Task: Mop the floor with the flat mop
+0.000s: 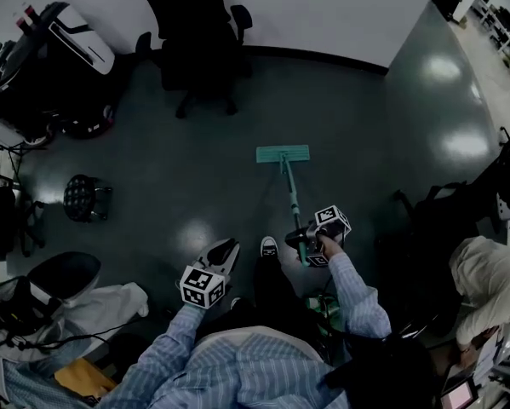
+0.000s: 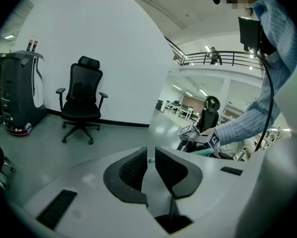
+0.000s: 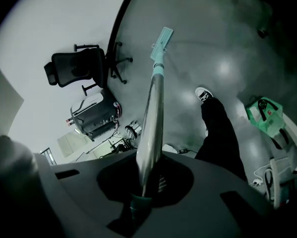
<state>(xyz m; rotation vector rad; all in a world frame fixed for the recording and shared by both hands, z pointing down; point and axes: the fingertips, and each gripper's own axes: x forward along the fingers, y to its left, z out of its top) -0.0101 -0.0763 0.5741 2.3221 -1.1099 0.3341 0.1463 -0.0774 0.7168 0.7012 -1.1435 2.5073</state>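
Observation:
The flat mop's teal head [image 1: 282,153] lies flat on the dark floor in front of me, and its handle [image 1: 290,196] slants back to my right gripper [image 1: 310,239], which is shut on it. In the right gripper view the metal handle [image 3: 153,113] runs out from between the jaws of this gripper [image 3: 147,176] to the mop head [image 3: 162,37]. My left gripper [image 1: 221,254] hangs apart from the mop, left of my shoe [image 1: 270,247]. Seen in its own view, the left gripper [image 2: 150,156] has its pads nearly together with nothing between them.
A black office chair [image 1: 195,32] stands by the far wall, with a black-and-white machine [image 1: 59,41] to its left. A small round stool [image 1: 84,196] and a heap of bags and cables [image 1: 59,313] lie at my left. Another person [image 1: 484,271] sits at right. A green bag [image 3: 265,115] lies behind my leg.

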